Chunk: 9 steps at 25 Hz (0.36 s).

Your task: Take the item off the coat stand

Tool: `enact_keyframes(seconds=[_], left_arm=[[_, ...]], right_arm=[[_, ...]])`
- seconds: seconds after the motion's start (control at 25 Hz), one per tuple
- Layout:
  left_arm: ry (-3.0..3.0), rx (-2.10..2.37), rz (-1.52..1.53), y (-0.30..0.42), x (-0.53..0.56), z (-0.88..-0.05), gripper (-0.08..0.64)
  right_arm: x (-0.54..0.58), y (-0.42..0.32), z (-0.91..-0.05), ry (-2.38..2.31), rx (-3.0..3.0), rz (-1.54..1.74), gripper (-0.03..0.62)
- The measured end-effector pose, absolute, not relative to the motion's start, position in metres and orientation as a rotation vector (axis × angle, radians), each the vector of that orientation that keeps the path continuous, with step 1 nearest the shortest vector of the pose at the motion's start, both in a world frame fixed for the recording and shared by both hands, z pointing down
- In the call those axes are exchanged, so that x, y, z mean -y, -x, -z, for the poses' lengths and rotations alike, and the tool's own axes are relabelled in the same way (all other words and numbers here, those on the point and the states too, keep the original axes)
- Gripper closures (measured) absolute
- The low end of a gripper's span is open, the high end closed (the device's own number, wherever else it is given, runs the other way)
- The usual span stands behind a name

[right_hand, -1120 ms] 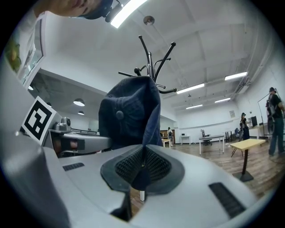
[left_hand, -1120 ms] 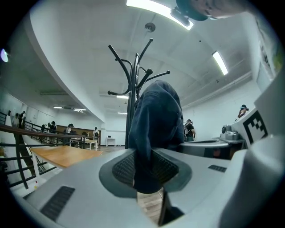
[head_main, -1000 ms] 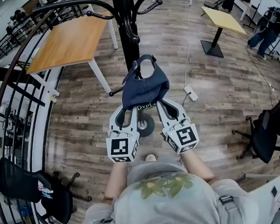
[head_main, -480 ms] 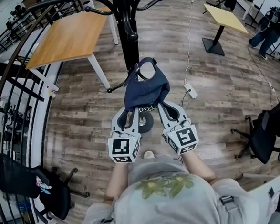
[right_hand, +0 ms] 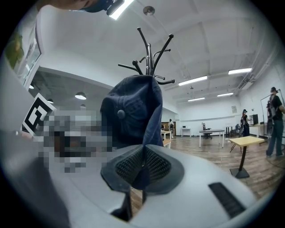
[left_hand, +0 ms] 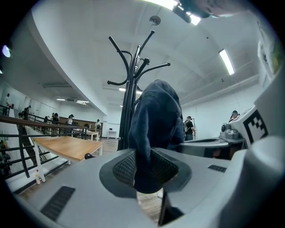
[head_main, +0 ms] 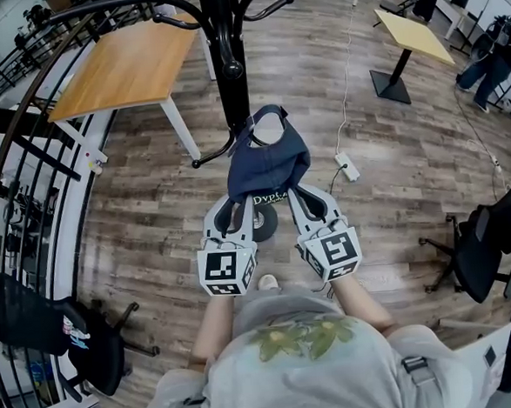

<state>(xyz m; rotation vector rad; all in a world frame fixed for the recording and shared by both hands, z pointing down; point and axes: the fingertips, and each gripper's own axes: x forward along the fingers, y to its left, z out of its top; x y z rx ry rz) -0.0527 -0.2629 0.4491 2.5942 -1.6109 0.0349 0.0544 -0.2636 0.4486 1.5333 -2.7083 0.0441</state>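
Bright, even indoor light throughout, falling from above. Ceiling strip lights (left_hand: 226, 61) read as long white bars and burn out to pure white at the top edge of both gripper views. Leaves only soft, faint shadows on the wooden floor (head_main: 150, 189) in the head view, with a pale sheen on the boards. Strong fisheye bending everywhere: railing (head_main: 24, 145) bowed into an arc at the left of the head view, black rounded corners framing both gripper views. Dark cap (left_hand: 156, 116) backlit against the white ceiling in the left gripper view, almost without detail. Nearest foreground soft and out of focus there; far background sharper.
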Motion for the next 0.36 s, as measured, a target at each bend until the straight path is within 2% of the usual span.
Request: enact_keyframes(seconds=[0.36], left_arm=[[-2.603, 1.618, -0.039, 0.0439, 0.2636, -0.4440, 0.463]], right_arm=[[0.2645, -0.0630, -0.4433, -1.537, 2.712, -0.028, 0.571]])
